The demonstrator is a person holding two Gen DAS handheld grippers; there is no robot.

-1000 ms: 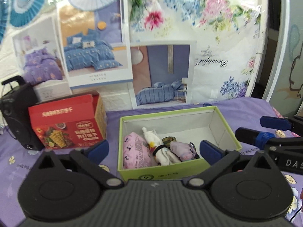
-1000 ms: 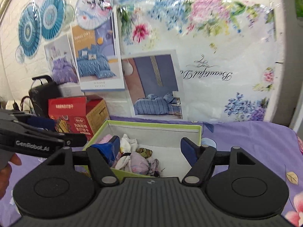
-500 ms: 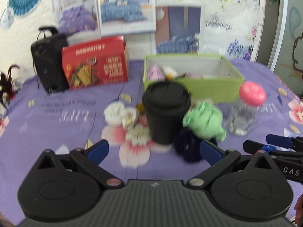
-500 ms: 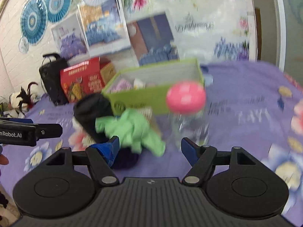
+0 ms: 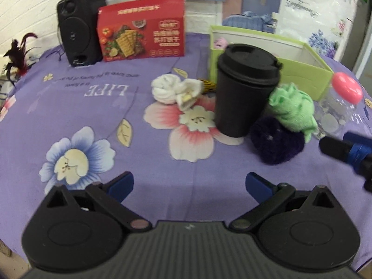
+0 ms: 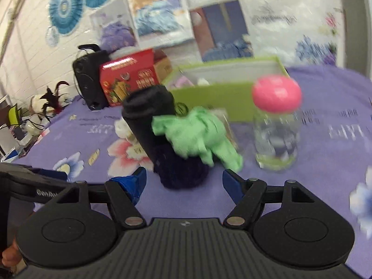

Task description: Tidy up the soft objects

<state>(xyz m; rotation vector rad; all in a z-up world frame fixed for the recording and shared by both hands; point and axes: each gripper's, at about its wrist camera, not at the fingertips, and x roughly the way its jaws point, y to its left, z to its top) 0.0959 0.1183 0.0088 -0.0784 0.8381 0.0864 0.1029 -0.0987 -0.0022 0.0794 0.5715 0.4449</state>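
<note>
A green soft cloth [image 5: 293,109] [image 6: 197,136] lies on a dark purple fluffy ball [image 5: 276,142] [image 6: 182,172], both beside a black lidded cup [image 5: 244,90] [image 6: 148,118]. A white rolled sock [image 5: 175,90] lies left of the cup. A lime green box [image 5: 300,74] [image 6: 223,97] behind holds several soft items. My left gripper [image 5: 188,186] is open and empty, above bare cloth in front of the cup. My right gripper [image 6: 183,183] is open and empty, just in front of the purple ball; it also shows in the left wrist view [image 5: 344,148].
A clear jar with a pink lid [image 5: 339,107] [image 6: 275,121] stands right of the green cloth. A red cracker box [image 5: 141,39] [image 6: 127,81] and a black speaker [image 5: 79,23] [image 6: 90,79] stand at the back. The purple flowered tablecloth [image 5: 93,121] covers the table.
Both grippers have pulled back from above the green box and tilted down toward the table front. The cup, green cloth, purple ball and jar have come into view. Both stay open.
</note>
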